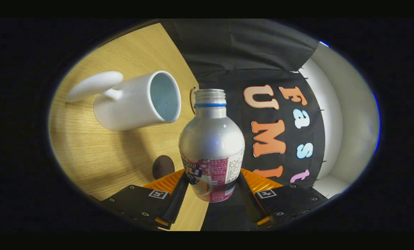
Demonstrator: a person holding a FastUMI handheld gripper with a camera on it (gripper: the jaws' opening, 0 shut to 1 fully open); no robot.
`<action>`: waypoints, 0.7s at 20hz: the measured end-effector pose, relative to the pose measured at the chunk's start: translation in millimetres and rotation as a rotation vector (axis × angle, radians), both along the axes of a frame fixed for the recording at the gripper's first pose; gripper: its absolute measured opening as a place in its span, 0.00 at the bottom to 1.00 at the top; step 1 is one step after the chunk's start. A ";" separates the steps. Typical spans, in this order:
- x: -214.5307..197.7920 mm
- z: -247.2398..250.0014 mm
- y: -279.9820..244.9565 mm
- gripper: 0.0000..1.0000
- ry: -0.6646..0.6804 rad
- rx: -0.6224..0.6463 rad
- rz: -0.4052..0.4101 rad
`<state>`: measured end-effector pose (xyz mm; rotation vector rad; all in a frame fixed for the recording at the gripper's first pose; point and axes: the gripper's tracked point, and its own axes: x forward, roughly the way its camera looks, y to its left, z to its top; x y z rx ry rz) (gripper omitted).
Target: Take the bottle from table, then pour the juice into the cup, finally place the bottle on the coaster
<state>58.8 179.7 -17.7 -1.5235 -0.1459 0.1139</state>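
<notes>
A silver bottle (212, 142) with a blue neck ring, an uncapped threaded mouth and a pink label sits between my fingers; my gripper (212, 185) is shut on its lower body. The whole view is rolled, so the bottle is tipped over relative to the wooden table (99, 152). A white mug (137, 100) with a pale blue inside and a thick handle stands on the table beyond the fingers, its open mouth close beside the bottle's mouth. A small dark round coaster (163, 166) lies on the table next to one finger.
The table's edge runs just behind the bottle, with the black cloth wall (248, 59) past it. A pale wall surface (345, 118) lies beyond the cloth.
</notes>
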 end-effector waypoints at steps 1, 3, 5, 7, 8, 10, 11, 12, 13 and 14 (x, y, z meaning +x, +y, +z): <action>0.0 -1.2 -0.3 0.77 0.002 -0.006 0.000; -0.2 0.8 1.0 0.77 -0.005 -0.029 -0.001; 1.1 2.7 2.1 0.77 -0.011 -0.062 -0.001; 2.7 1.5 3.9 0.77 -0.011 -0.087 0.005; 2.2 1.3 5.6 0.77 -0.013 -0.108 0.009; -1.9 14.7 6.5 0.77 -0.057 -0.186 0.011; -1.7 20.1 5.4 0.77 -0.069 -0.203 0.010; -1.2 25.3 3.6 0.77 -0.072 -0.201 0.011; 0.5 28.8 2.6 0.77 -0.074 -0.198 0.008; -0.2 31.9 2.0 0.77 -0.084 -0.204 0.006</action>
